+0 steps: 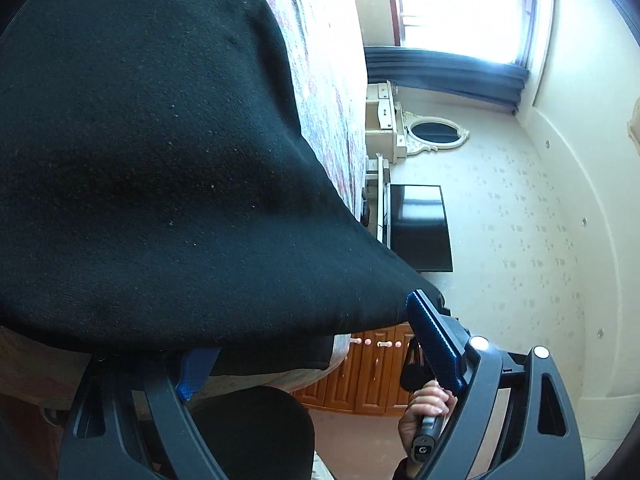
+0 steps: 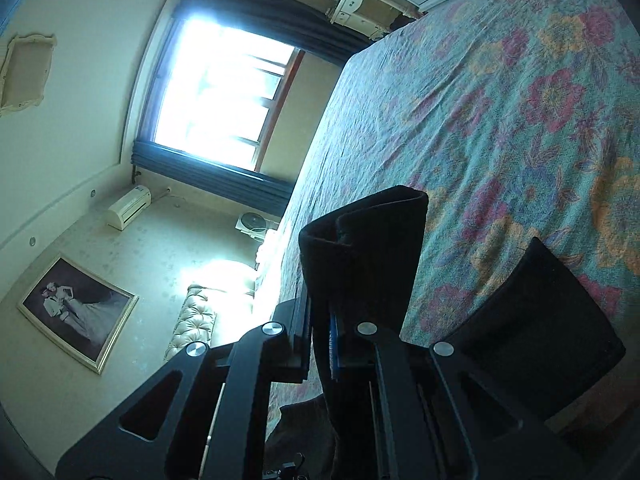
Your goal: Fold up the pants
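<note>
The black pants (image 1: 160, 160) fill most of the left wrist view, stretched in the air over the floral bedspread (image 1: 320, 80). My left gripper (image 1: 304, 352) has its blue pads wide apart, and the cloth passes between them; whether they press on it I cannot tell. My right gripper (image 2: 320, 336) is shut on a folded edge of the pants (image 2: 360, 248), which stands up between its fingers above the bedspread (image 2: 520, 100). The right gripper and the hand on its handle also show in the left wrist view (image 1: 424, 412).
The bed's far edge meets a window (image 2: 216, 96) with dark curtains. A black TV (image 1: 420, 228), a mirror and white furniture stand against the wall. A wooden cabinet (image 1: 360, 380) is beyond the bed. A dark fabric piece (image 2: 536, 328) lies near the right gripper.
</note>
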